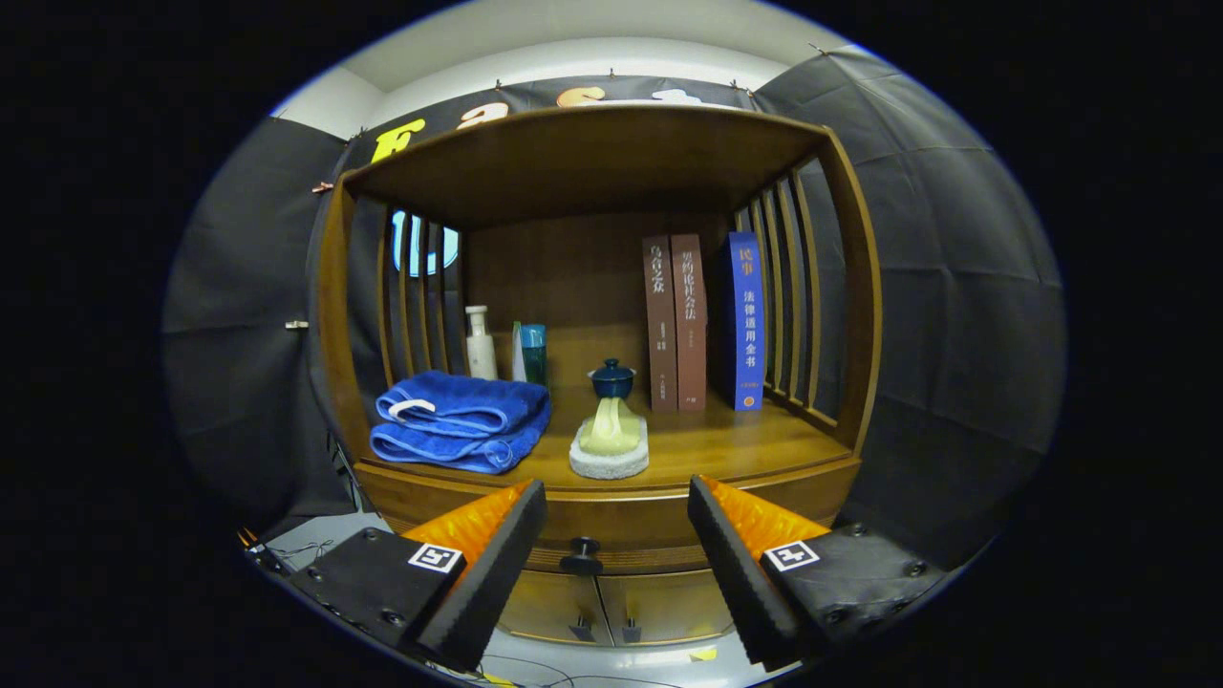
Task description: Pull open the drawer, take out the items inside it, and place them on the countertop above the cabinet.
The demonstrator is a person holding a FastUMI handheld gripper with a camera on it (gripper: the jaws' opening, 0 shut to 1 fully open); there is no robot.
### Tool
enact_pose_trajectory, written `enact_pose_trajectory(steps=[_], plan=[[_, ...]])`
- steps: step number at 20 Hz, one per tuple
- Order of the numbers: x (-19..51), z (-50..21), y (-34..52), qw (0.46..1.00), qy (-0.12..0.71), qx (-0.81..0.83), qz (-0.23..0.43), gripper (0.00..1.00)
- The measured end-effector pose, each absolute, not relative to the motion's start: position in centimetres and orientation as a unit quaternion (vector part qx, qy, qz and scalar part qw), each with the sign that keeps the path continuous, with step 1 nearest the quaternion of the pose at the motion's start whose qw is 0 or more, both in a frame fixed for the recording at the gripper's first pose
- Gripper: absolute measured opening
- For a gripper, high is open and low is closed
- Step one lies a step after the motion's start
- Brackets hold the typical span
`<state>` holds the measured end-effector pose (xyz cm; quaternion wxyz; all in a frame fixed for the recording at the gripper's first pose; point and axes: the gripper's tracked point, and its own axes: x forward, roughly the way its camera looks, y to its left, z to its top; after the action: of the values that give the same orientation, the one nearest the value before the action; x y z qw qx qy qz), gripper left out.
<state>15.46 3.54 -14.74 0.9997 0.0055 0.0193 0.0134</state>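
We see the drawer (611,535) closed, its knob (581,554) between the wide-open, empty fingers of the gripper (616,521). Towel (459,420) and sponge (610,447) lie on the countertop (726,441) (drawer's content hidden): either early or finished.

On the tabletop (726,449) a folded towel (461,420) lies at the left, with a bottle (481,344) and a box (531,352) behind it. A sponge (610,449) sits mid-front, a lidded cup (611,379) just behind. Three books (704,323) stand at the right rear. The drawer knob (581,555) lies below, between the spread jaws of the gripper (616,535).
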Motion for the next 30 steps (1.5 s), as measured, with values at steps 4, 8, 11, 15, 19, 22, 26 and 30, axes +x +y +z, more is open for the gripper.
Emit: enact_pose_trajectory(steps=[4, 8, 11, 15, 19, 22, 26, 30], plan=[[12.6, -11.0, 3.5, 0.999, 0.018, -0.007, 0.031, 0.98], [9.6, -7.8, 4.1, 0.998, 0.011, -0.017, 0.053, 0.99], [7.2, -6.4, 4.3, 0.998, -0.001, -0.014, 0.063, 0.99], [4.9, -6.1, 3.8, 0.998, 0.004, -0.006, 0.062, 0.98], [3.6, -5.5, 3.5, 0.998, 0.005, -0.006, 0.059, 0.99], [3.0, -4.1, 3.7, 0.998, -0.006, -0.006, 0.062, 0.99], [2.6, -3.4, 3.7, 0.998, -0.014, -0.016, 0.067, 0.98], [3.0, -4.4, 3.8, 0.997, 0.004, -0.009, 0.074, 0.99]])
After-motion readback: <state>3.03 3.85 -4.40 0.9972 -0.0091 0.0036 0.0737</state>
